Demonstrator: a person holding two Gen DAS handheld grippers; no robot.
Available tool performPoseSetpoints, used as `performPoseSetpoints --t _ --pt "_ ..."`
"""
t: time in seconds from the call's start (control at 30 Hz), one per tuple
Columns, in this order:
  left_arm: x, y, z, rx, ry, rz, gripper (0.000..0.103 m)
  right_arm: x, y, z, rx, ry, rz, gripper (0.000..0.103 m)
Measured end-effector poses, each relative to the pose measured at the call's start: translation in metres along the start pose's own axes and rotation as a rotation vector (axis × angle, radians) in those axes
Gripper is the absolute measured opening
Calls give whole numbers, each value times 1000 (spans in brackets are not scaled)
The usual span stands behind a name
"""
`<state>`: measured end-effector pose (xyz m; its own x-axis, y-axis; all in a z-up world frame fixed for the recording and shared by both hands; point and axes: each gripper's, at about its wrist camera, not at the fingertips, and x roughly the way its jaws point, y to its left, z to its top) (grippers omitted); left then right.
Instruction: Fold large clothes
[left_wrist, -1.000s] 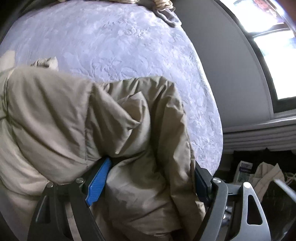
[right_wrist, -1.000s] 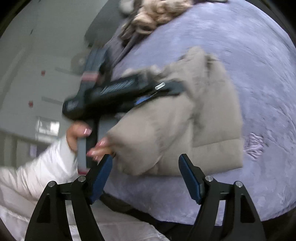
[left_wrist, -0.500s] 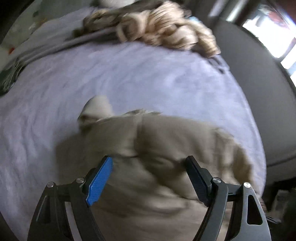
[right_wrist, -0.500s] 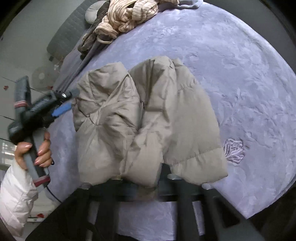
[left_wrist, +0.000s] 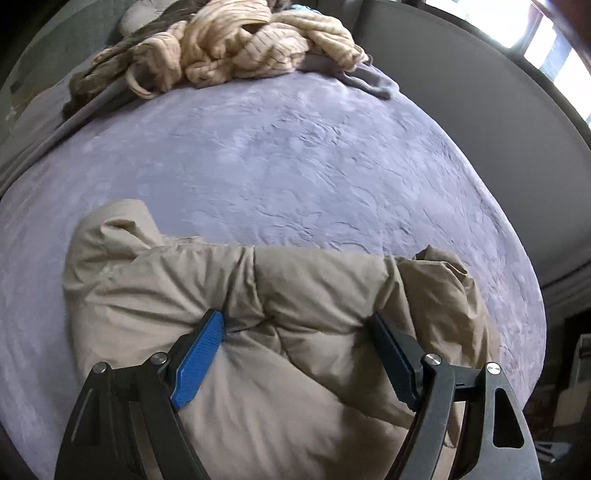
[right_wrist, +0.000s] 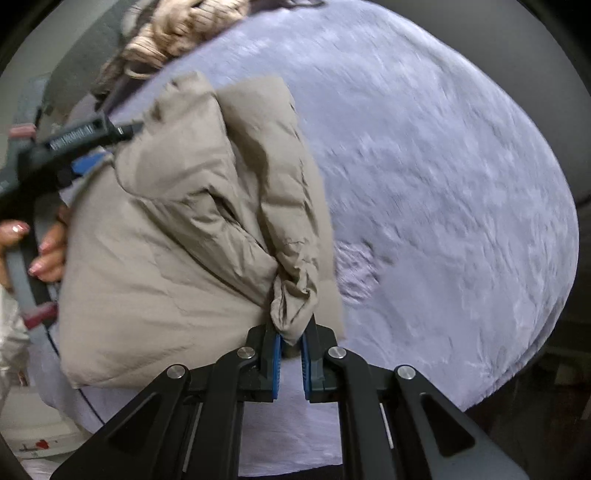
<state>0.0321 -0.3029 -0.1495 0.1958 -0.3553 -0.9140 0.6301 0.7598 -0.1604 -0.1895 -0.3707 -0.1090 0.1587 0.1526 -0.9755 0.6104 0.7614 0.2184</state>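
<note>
A beige puffer jacket (left_wrist: 303, 295) lies folded in a bundle on the lavender bed cover (left_wrist: 295, 155). My left gripper (left_wrist: 295, 332) is open, its blue-padded jaws spread wide over the bundle's near side. In the right wrist view the jacket (right_wrist: 177, 229) is bunched, and my right gripper (right_wrist: 290, 339) is shut on a gathered corner of it at its near edge. The left gripper (right_wrist: 74, 147) also shows there at the jacket's far left side, held by a hand.
A heap of cream knitted clothes (left_wrist: 251, 48) and a dark grey garment (left_wrist: 96, 88) lie at the far end of the bed. A grey padded wall (left_wrist: 498, 110) runs along the right. The bed's right edge (left_wrist: 532, 314) drops to cluttered floor.
My left gripper let go of the jacket, pulled back and now spans the bundle, open. My right gripper moved in and closed on the jacket's near corner.
</note>
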Motion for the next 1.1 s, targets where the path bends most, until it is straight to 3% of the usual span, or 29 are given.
performPoseSetpoints --t 0.1,0.17,0.3,0.33,0.4,0.43,0.47,0.6,0.67,0.7,0.73,0.77,0.9,1.1 --pt "4 -1 -1 -1 9 3 81 18 -14 -7 17 66 -5 9" --pt "9 -1 -1 3 13 12 81 17 -23 -7 57 99 43 9" --pt "11 5 -1 -15 21 16 81 -17 -38 5 85 40 131 11" --pt "12 5 0 -16 20 15 81 -30 -39 13 79 9 155 17" --pt "11 5 -2 -14 17 18 81 -43 -35 31 54 -26 204 44" --pt "11 5 -2 -13 17 19 81 -47 -31 41 42 -44 239 65" --pt "11 5 -2 -13 16 19 81 -49 -23 54 26 -66 281 69" --pt "11 7 -2 -18 16 16 81 -29 5 104 -2 -82 365 69" --pt "11 5 -2 -15 17 17 81 0 13 135 32 -48 387 66" --pt "11 5 -2 -14 18 22 81 14 19 143 55 -14 389 60" --pt "11 4 -1 -15 17 24 81 29 24 151 71 27 385 28" --pt "11 5 -2 -15 17 26 81 41 25 154 65 68 353 17" --pt "10 1 -6 22 19 31 81 57 29 135 -3 113 268 16" --pt "-5 2 -11 32 46 74 81 66 23 125 52 117 278 14"
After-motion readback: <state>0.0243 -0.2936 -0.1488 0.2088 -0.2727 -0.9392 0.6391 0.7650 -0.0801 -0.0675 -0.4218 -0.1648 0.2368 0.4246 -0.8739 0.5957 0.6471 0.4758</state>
